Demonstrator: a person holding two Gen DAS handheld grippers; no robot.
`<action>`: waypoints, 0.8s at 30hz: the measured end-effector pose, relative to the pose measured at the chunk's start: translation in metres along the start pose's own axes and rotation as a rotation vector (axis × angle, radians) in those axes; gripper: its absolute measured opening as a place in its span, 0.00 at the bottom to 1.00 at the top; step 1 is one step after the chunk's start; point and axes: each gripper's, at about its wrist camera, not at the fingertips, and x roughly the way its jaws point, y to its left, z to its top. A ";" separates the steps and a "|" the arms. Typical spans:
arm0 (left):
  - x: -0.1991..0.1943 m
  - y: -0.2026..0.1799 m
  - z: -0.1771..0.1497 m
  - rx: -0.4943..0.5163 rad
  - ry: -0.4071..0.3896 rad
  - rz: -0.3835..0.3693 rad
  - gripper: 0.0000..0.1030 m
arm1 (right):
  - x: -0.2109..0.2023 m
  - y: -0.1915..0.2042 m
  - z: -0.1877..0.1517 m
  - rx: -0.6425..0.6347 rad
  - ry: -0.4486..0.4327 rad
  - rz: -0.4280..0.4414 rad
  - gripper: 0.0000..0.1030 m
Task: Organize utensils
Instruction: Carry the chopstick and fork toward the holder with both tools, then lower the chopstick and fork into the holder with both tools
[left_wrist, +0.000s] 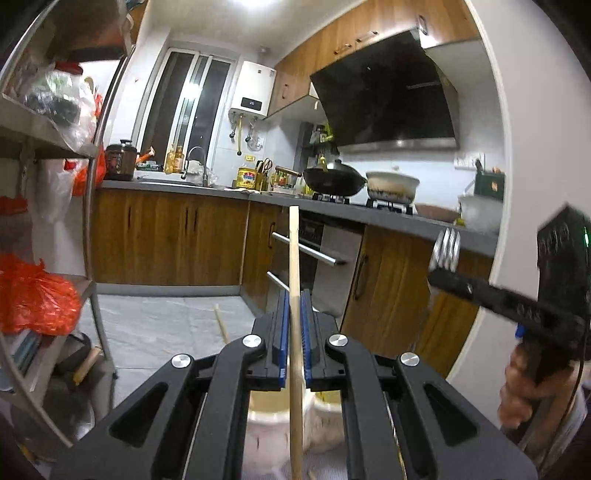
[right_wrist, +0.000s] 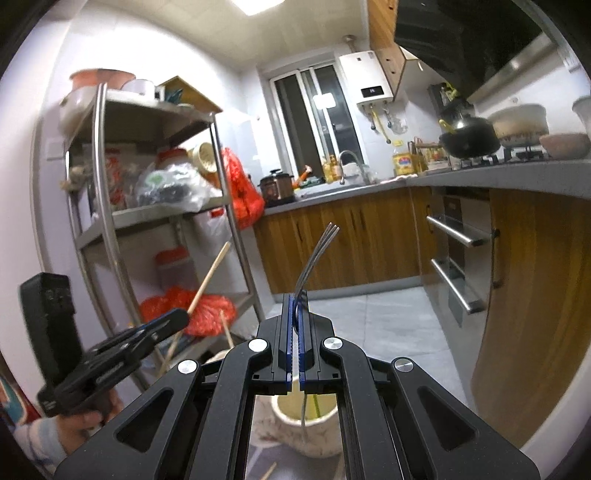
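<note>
In the left wrist view my left gripper (left_wrist: 294, 297) is shut on a wooden chopstick (left_wrist: 294, 254) that stands almost upright between the blue pads. White holder cups (left_wrist: 266, 428) lie blurred beneath it. To the right, my right gripper (left_wrist: 445, 275) carries a metal fork (left_wrist: 446, 251). In the right wrist view the right gripper (right_wrist: 294, 301) is shut on that fork (right_wrist: 317, 251), tines curving up. A white marbled cup (right_wrist: 319, 434) sits directly below. At left the left gripper (right_wrist: 183, 318) holds the chopstick (right_wrist: 210, 271); another chopstick (right_wrist: 226, 330) sticks up from a second cup (right_wrist: 218, 356).
A steel shelf rack (right_wrist: 107, 218) loaded with bags and jars stands to the left. The grey counter (left_wrist: 388, 219) runs along the right with a wok (left_wrist: 334, 181) and pot on the stove. Oven handles (right_wrist: 456, 230) jut out below. Grey tiled floor (right_wrist: 388, 325) lies ahead.
</note>
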 end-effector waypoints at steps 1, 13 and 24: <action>0.008 0.004 0.003 -0.016 -0.005 -0.007 0.06 | 0.001 -0.002 0.001 0.011 -0.006 0.005 0.03; 0.075 0.004 -0.005 0.086 -0.034 0.126 0.06 | 0.034 -0.017 -0.015 0.052 -0.045 -0.005 0.03; 0.057 -0.004 -0.036 0.122 0.063 0.114 0.06 | 0.070 -0.020 -0.042 0.041 0.142 -0.028 0.03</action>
